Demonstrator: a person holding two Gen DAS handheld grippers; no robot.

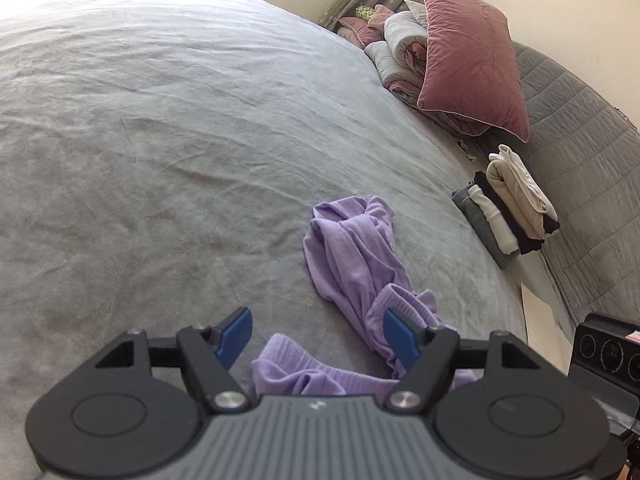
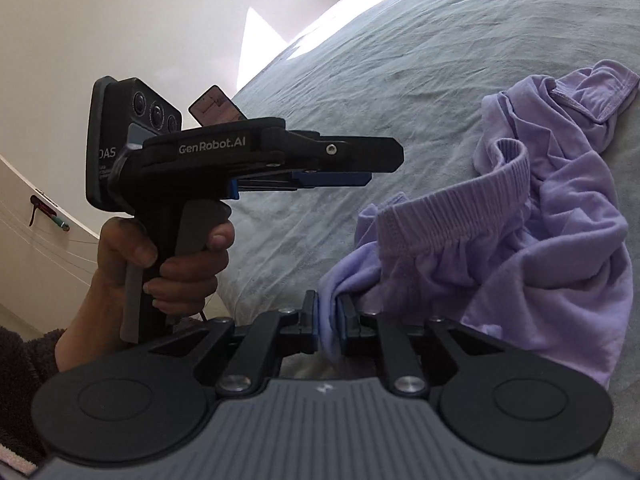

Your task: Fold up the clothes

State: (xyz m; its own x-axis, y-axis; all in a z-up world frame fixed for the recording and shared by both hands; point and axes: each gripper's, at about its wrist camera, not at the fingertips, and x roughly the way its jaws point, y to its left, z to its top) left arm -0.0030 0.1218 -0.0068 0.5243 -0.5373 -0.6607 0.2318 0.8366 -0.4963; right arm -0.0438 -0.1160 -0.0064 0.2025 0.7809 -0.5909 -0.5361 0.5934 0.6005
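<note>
One crumpled lilac garment (image 1: pixel 352 264) with a ribbed waistband lies on the grey bed (image 1: pixel 160 140). The right gripper (image 2: pixel 329 320) pinches a fold of it; the left gripper (image 1: pixel 316 336) gapes wide, empty. At two o'clock: one stack of folded clothes (image 1: pixel 508 208), one pink pillow (image 1: pixel 468 60).

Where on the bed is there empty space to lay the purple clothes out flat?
The wide grey bedspread left of the purple garment is bare. It is crowded along the right edge: folded clothes and pillows.
</note>
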